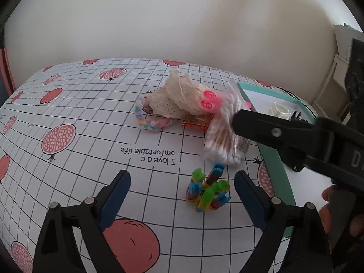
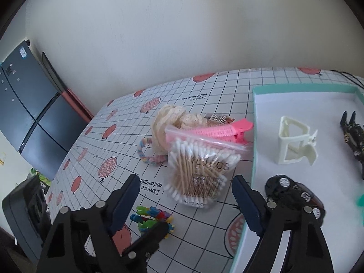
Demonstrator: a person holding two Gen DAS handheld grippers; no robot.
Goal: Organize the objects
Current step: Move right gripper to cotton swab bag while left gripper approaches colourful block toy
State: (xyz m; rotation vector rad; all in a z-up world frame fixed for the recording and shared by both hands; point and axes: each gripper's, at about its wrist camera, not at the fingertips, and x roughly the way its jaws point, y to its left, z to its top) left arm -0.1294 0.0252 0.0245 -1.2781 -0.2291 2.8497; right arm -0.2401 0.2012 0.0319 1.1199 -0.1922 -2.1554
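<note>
Both claws hang over the table (image 1: 91, 141) with their jaws apart and nothing between the pads. Between the fingers of the left claw (image 1: 182, 195) lies a small heap of bright plastic clips (image 1: 208, 192) on the gridded cloth. Ahead of the right claw (image 2: 185, 201) lies a clear bag of cotton swabs (image 2: 200, 170), with a pink hair clip (image 2: 218, 132) at its far edge. Beyond these sit a cream lace cloth (image 1: 175, 97) and a pastel braided band (image 1: 147, 120) touching it. At the right stands a teal-rimmed tray (image 2: 253, 141) holding a white claw clip (image 2: 293, 143), a black clip (image 2: 351, 134) and a dark beaded clip (image 2: 293, 192).
</note>
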